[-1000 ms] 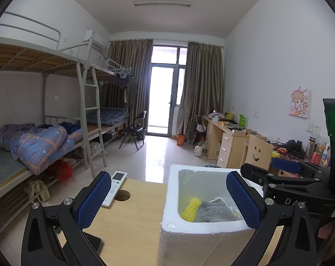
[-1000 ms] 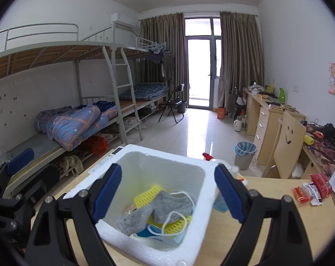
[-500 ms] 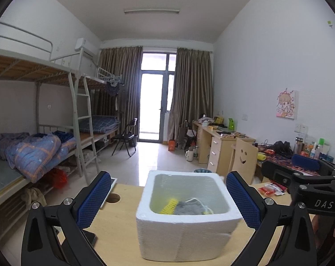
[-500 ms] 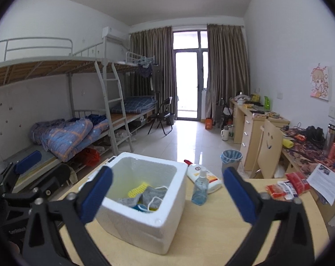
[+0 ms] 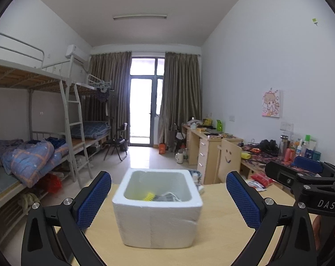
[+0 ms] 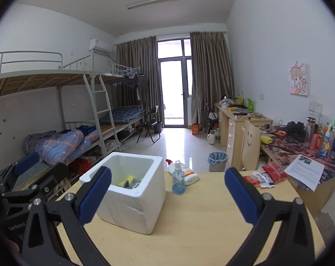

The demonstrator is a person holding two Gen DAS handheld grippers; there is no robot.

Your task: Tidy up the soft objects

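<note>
A white foam box stands on the light wooden table. Inside it lie soft items: a yellow mesh piece and grey cloth with a white cord. My left gripper is open, back from the box's near side, nothing between its blue pads. My right gripper is open and empty too, to the right of the box and pulled back from it. Each gripper shows at the edge of the other's view.
A clear blue pump bottle and a white lotion bottle lying flat are behind the box. Red and white packets lie at the table's far right. Beyond are bunk beds, a chair, desks and a bin.
Both grippers drew back from the foam box and rose a little, so it looks smaller and farther. The right gripper's jaws spread wider, and the bottles came into view.
</note>
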